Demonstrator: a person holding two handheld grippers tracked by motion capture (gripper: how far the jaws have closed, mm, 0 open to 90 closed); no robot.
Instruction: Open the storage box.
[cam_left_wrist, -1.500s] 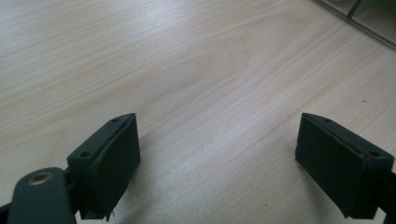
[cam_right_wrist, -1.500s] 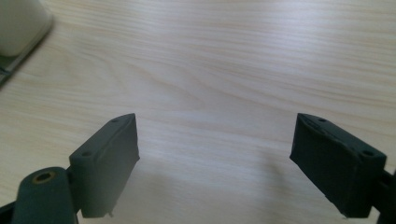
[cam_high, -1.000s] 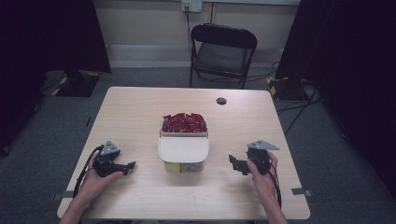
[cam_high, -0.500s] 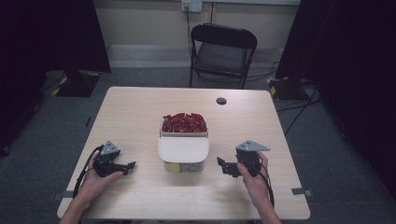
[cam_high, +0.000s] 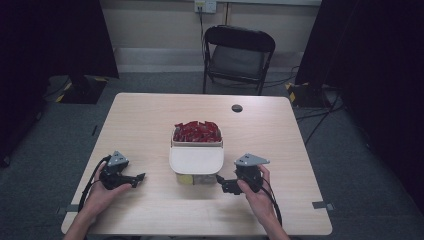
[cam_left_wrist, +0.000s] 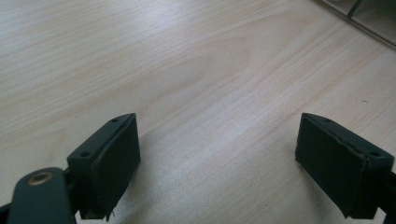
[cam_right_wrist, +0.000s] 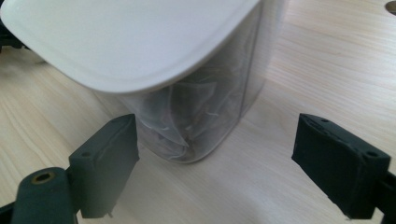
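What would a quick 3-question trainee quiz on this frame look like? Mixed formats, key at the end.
1. True or false: the right gripper is clamped on the clear container.
2. Multiple choice: what fills the open box behind the white lid? A) blue caps B) red packets C) green leaves
3. Fill in: in the left gripper view, between the left gripper jaws lies bare ____.

Key:
1. False. Its jaws stand wide open, with the container's corner just ahead of them.
2. B.
3. Table; nothing is gripped.
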